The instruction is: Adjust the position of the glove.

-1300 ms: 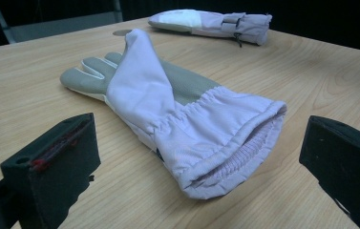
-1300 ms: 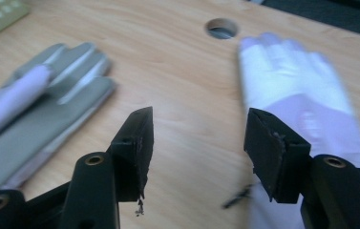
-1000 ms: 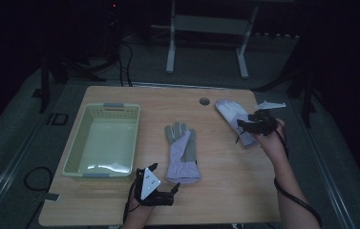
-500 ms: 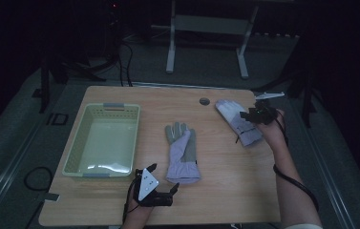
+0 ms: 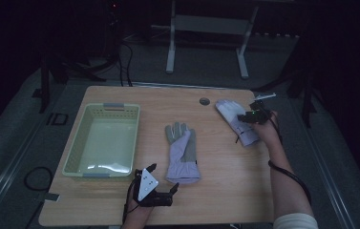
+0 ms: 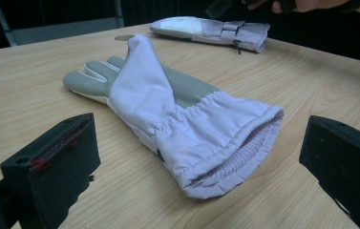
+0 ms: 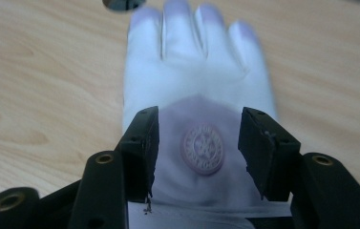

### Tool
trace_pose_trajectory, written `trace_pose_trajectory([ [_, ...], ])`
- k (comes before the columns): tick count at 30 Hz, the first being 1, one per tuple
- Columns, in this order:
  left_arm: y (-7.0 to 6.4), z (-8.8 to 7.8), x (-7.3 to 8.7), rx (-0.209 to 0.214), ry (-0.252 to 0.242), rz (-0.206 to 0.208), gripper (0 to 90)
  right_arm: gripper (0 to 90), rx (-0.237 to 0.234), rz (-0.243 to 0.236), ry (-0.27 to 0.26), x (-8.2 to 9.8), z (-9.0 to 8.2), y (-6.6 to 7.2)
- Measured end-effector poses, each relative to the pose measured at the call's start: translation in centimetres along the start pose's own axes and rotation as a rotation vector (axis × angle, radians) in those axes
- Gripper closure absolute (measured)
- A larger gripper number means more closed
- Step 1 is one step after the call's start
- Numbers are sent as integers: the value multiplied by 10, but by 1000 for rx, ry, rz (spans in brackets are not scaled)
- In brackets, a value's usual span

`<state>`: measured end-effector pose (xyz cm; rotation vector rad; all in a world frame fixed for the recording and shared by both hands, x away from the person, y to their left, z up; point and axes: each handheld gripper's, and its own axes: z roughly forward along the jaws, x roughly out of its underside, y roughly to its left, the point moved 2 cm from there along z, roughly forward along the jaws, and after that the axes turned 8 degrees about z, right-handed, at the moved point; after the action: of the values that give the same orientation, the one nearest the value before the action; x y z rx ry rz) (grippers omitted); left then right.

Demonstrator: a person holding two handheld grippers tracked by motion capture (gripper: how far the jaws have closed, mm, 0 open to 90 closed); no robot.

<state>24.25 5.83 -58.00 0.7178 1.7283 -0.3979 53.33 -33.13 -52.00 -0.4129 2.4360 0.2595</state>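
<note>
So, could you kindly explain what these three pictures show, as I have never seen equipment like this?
Gladly. There is no robot here: a person sits at a wooden table and holds a hand tool with a two-jaw claw in each hand. The high view looks down from above; the other two come from small cameras riding on the tools, looking out between their black jaws.

On the table lie a pale green basket, a lilac and grey glove in the middle, and a second glove at the far right.

The left claw rests near the table's front edge, jaws wide apart, facing the middle glove's cuff without touching it. The right claw is over the second glove, its jaws either side of a round badge. They have just been closing, but nothing is gripped yet.
</note>
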Motion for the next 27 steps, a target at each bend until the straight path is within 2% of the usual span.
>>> trace_pose_trajectory([
  [1,0,0,0,0,0,0,0,477,0,0,0,0,0,0],
  [2,0,0,0,-2,1,0,0,476,19,-2,12,3,4,-2],
  [3,-1,0,0,-5,-1,3,0,443,41,-30,93,13,18,-5],
  [4,-1,0,0,-4,-1,10,0,446,23,-34,90,18,22,-4],
  [7,-2,0,0,-2,3,17,0,486,18,-29,77,19,21,-4],
  [9,-1,0,0,-2,3,12,0,583,-6,-21,81,19,21,-4],
  [12,-1,0,0,-3,0,5,0,629,-4,-17,78,19,20,-2],
  [18,-1,0,0,-5,0,6,0,682,-29,53,29,25,19,-5],
  [22,-1,0,0,-6,1,3,0,775,18,44,33,22,14,1],
  [24,-1,0,0,-7,1,1,0,791,33,56,30,19,9,3],
  [27,0,0,0,-4,4,2,0,802,38,71,5,16,-8,8],
])
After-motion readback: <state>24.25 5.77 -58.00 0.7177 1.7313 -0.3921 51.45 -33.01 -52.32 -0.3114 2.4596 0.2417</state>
